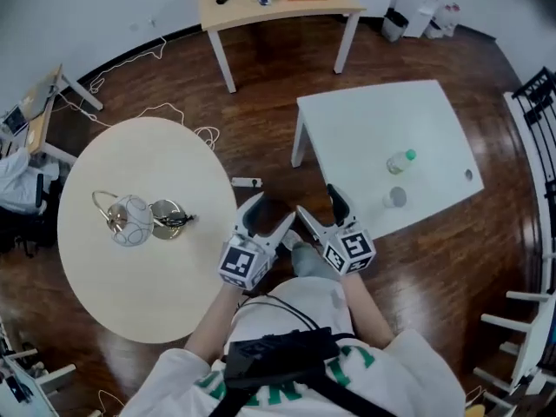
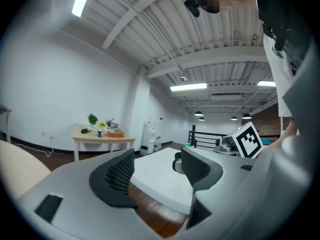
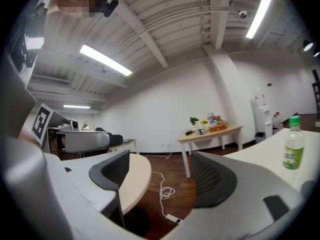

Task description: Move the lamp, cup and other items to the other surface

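Observation:
On the round beige table (image 1: 148, 276) at the left sit a white globe lamp (image 1: 130, 218) with gold hoops and a gold dish (image 1: 168, 218) holding something dark. The white square table (image 1: 373, 129) at the right carries a green-capped bottle (image 1: 400, 161) and a clear cup (image 1: 395, 197). Close to the person's body, between the two tables, my left gripper (image 1: 268, 215) and right gripper (image 1: 320, 211) are both open and empty. The left gripper (image 2: 157, 171) faces the white table (image 2: 160, 179) and the cup (image 2: 177, 164). Past the right gripper (image 3: 162, 176) stands the bottle (image 3: 292, 146).
A wooden table (image 1: 278, 3) with several small items stands at the back. White cables (image 1: 165, 111) and a power strip (image 1: 246, 182) lie on the dark wood floor. A black railing (image 1: 539, 94) runs along the right, and the round table's edge (image 3: 135, 179) is near the right gripper.

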A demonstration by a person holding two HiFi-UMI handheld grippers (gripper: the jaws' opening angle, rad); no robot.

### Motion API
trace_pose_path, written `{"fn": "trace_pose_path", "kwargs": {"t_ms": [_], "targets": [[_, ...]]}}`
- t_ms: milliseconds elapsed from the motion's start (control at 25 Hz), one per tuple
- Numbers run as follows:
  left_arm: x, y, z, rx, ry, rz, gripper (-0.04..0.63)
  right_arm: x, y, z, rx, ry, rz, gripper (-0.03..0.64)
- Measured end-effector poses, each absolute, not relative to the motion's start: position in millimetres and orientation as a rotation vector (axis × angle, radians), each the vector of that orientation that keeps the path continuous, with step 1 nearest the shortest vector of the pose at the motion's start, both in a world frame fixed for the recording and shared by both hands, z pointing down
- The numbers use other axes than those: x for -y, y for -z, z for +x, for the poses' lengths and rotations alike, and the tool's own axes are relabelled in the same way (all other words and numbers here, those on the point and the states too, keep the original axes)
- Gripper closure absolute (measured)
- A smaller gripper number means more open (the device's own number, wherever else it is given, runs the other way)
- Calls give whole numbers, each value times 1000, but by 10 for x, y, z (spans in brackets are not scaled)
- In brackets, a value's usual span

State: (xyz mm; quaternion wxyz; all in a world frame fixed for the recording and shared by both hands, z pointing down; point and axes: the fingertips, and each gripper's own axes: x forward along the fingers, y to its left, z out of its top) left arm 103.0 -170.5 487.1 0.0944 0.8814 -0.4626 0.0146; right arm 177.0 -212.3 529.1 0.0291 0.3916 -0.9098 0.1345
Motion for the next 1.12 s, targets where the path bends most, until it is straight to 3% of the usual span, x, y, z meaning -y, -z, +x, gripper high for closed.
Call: {"fn": "trace_pose_path", "kwargs": {"t_ms": [400,840,1120], "targets": [[624,-4911,-994,2045,66,2226,325,1461,-5116,-316,3031,-337,538,204],[-523,-4839,-1765,2446,109,1782,325,663,-5010,-1282,3064,-324,-1,232],[-878,-4621,-1898,2527,170,1692,325,227,-4876,-1454,3062,-339,-147,233]]}}
